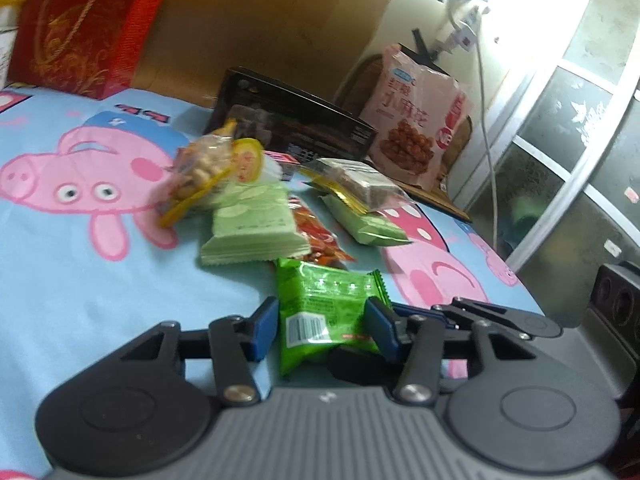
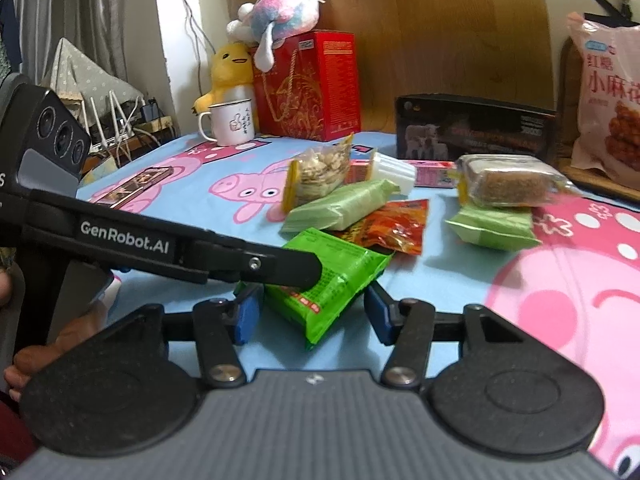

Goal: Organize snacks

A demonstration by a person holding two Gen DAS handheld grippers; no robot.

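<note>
Both grippers sit low over a blue cartoon-pig sheet [image 1: 60, 280] w/ a pile of snacks; the bright green packet [image 1: 320, 312] lies nearest, flat on the sheet, barcode end toward the left wrist cam; left gripper [image 1: 320, 326] has its blue pads on either side of that packet, the right-hand pad touching the packet's edge, the left-hand pad right at the other edge, so it looks clamped on the packet, tho contact on that side is hard to confirm. In the right wrist view the same packet [image 2: 332, 276] lies between the right gripper [image 2: 312, 314] fingers; the right-hand pad stands clear of it w/ sheet showing between; near the other pad the packet is partly hidden, so this one reads as released, not gripping; the left gripper's black finger crosses from the left and rests over the packet's near corner. Behind: two pale green wafer packs [image 2: 340, 208], one left, one right; an orange-red packet [image 2: 396, 228] btwn them, its edge just beside the green packet; a clear nut bag [image 2: 320, 172]; a clear-wrapped brown bar [image 2: 508, 182] on the right-hand wafer pack. Further back: black box [image 2: 476, 128], red gift bag [image 2: 316, 84], white mug [image 2: 230, 122], yellow plush [image 2: 230, 68], pink snack bag [image 2: 608, 100].
</note>
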